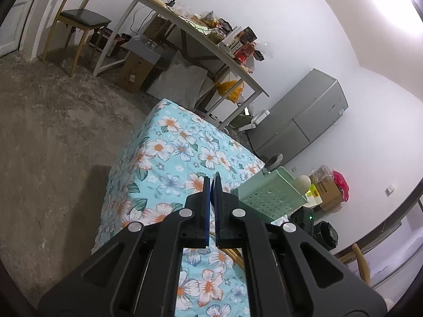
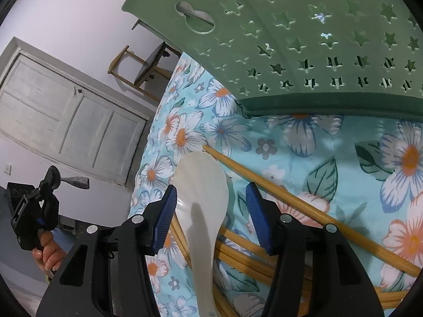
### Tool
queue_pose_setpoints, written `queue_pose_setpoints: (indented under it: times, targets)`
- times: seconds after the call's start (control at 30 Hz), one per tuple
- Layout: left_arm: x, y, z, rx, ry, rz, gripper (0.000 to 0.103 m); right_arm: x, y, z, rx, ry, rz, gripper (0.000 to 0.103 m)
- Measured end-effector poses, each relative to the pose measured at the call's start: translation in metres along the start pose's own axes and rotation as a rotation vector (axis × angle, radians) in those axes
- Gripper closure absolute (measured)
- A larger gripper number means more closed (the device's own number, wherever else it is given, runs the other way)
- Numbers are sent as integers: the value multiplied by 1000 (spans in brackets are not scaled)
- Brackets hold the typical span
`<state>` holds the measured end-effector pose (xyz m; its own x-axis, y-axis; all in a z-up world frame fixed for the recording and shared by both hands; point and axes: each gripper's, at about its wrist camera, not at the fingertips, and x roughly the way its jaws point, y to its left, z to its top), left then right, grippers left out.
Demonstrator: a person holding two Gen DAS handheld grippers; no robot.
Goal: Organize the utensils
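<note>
The step in hand looks like the pick-up of the white spoon [image 2: 202,206] from the flowered table [image 2: 351,137], with the green star-punched basket [image 2: 304,42] as the likely place for it.

In the right wrist view the right claw [image 2: 211,211] sits at the lower middle of the frame, its jaws partly apart and straddling the spoon's bowl. The left blue pad [image 2: 165,219] lies against or just beside the bowl's edge; I cannot tell which. The right pad [image 2: 257,219] stands clear of it, so the spoon is framed but not gripped, and this claw counts as released. The spoon rests on top of a loose bundle of bamboo chopsticks [image 2: 277,192], which run from the frame's middle down to the lower right. The basket fills the upper right, its dark base touching the cloth.

The next move calls for a squeeze on the bowl or a shift lower toward the handle, without catching a chopstick underneath; the glossy, curved bowl may slip.

The left claw [image 1: 211,182], at the centre of the left wrist view, is clenched on nothing and hangs over the cloth, left of the basket [image 1: 269,195]. The same claw shows at the lower left of the right wrist view, held by a hand [image 2: 49,253].
</note>
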<state>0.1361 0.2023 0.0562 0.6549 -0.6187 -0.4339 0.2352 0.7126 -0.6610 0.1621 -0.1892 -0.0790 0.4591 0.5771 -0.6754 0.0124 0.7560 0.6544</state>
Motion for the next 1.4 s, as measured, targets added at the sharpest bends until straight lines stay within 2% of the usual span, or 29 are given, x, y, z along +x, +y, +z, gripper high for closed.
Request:
queue_pose_setpoints:
  times: [0.27, 0.43, 0.6, 0.7, 0.97, 1.4]
  targets:
    - [-2, -2, 2, 13, 6, 9, 102, 19, 13, 9, -66, 27, -11, 60]
    - [-4, -5, 4, 23, 4, 20, 102, 31, 19, 12, -118, 55, -24, 73]
    - [-5, -6, 4, 24, -3, 34, 102, 34, 27, 12, -158, 60, -16, 92]
    - [-7, -10, 4, 27, -11, 40, 102, 27, 30, 11, -162, 37, 11, 96]
    - [-14, -20, 0, 28, -40, 38, 102, -14, 41, 3, -206, -54, -11, 97]
    - [-10, -58, -4, 63, -62, -5, 102, -154, 40, -5, -249, -339, -94, 97]
